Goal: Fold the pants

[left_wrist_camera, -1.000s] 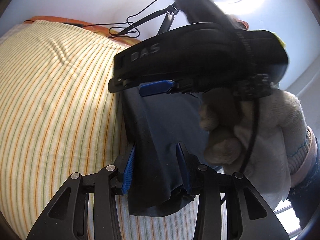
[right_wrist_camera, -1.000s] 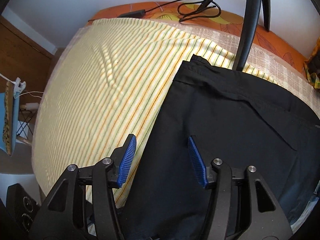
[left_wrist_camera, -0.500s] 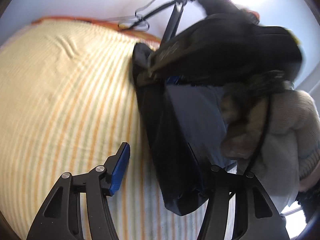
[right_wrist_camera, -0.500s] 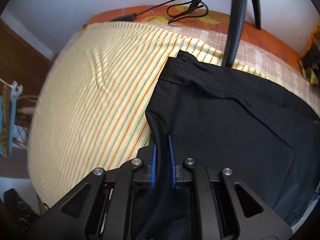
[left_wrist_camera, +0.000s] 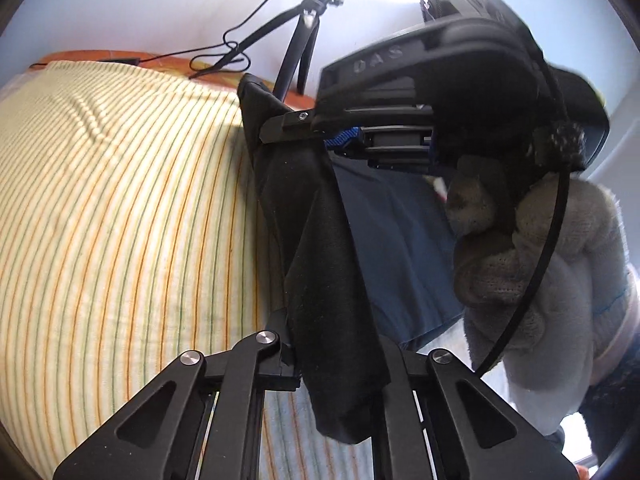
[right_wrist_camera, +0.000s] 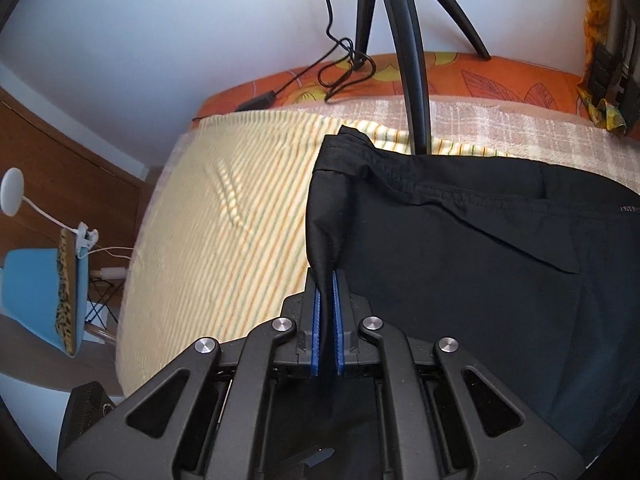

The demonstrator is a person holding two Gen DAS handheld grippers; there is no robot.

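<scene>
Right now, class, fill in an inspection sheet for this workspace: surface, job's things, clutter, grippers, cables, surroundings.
Surface: bed under a yellow striped sheet, orange cover at its far edge.
Job's things: black pants on the sheet, one edge lifted.
Clutter: nothing seen.
Grippers: right gripper shut on a pinched fold of the pants; left gripper shut on the pants edge.
Cables: black cable looped on the orange cover.
Surroundings: tripod standing on the bed, white wall, blue chair beside the bed.
</scene>
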